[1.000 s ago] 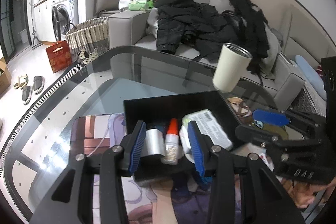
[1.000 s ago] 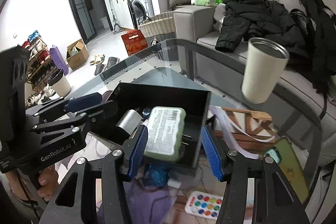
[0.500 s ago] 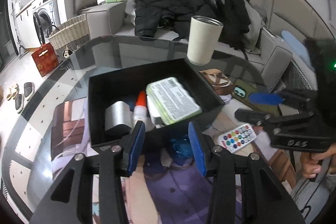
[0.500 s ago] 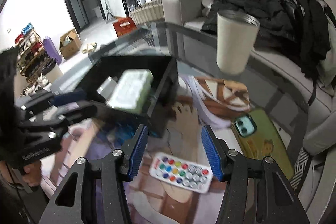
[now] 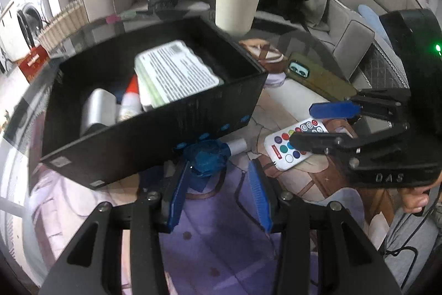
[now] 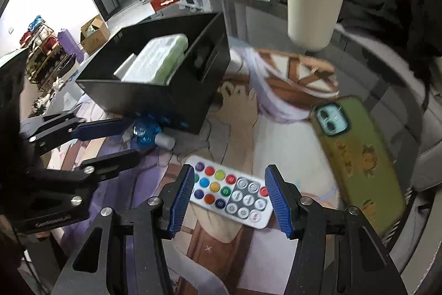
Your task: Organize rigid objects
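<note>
Glass bench (image 6: 367, 65) under a printed mat carries a black box (image 5: 154, 129) holding a green-edged case (image 5: 176, 73), a silver cylinder (image 5: 98, 109) and a red-capped bottle (image 5: 129, 101). Left tool (image 5: 218, 192) hangs apart by a blue wad (image 5: 207, 156); right tool (image 6: 228, 198), apart, straddles the remote (image 6: 232, 195).

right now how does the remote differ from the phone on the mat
The remote is white, covered in coloured round buttons, and lies between the open pads of the right gripper. The phone is larger, in an olive-green case, lying face down with its camera showing, off to the gripper's right with nothing around it. Both are flat slabs lying on the printed mat, outside the black box.
</note>
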Demonstrator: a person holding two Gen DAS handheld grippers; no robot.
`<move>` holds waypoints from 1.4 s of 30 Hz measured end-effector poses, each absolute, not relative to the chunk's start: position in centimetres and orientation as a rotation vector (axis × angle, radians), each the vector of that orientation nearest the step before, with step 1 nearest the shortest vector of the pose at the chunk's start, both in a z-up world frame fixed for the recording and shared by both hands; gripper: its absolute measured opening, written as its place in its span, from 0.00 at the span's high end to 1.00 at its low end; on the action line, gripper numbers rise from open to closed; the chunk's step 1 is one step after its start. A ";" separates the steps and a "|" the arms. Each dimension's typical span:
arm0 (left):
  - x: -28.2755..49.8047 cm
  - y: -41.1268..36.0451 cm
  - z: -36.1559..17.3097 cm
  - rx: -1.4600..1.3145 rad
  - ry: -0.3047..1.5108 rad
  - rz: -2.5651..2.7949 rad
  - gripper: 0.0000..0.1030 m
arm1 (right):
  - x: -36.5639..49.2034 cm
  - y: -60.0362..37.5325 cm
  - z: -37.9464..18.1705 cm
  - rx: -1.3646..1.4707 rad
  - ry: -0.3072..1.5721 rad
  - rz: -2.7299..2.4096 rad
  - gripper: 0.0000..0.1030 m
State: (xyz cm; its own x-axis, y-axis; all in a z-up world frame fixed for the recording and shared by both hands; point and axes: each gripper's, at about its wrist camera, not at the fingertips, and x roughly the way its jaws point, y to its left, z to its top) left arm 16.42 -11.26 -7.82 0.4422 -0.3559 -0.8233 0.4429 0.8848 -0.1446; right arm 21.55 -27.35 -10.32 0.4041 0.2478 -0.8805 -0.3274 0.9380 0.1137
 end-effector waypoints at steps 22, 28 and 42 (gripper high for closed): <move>16.8 -10.7 -9.0 0.092 1.044 -0.501 0.90 | 21.2 -25.1 -11.0 -0.192 1.111 0.384 0.42; 15.8 -10.1 -9.0 0.094 1.045 -0.505 0.88 | 21.6 -24.6 -11.2 -0.242 1.102 0.352 0.38; 17.2 -13.0 -9.1 0.169 1.021 -0.521 0.60 | 21.6 -26.2 -11.4 -0.234 1.099 0.339 0.25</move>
State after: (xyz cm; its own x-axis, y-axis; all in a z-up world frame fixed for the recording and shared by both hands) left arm 17.20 -13.00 -9.15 0.4134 -0.3350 -0.8467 0.4887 0.8662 -0.1041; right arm 21.62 -26.24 -11.44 0.4110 0.1520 -0.8989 -0.3812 0.9243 -0.0180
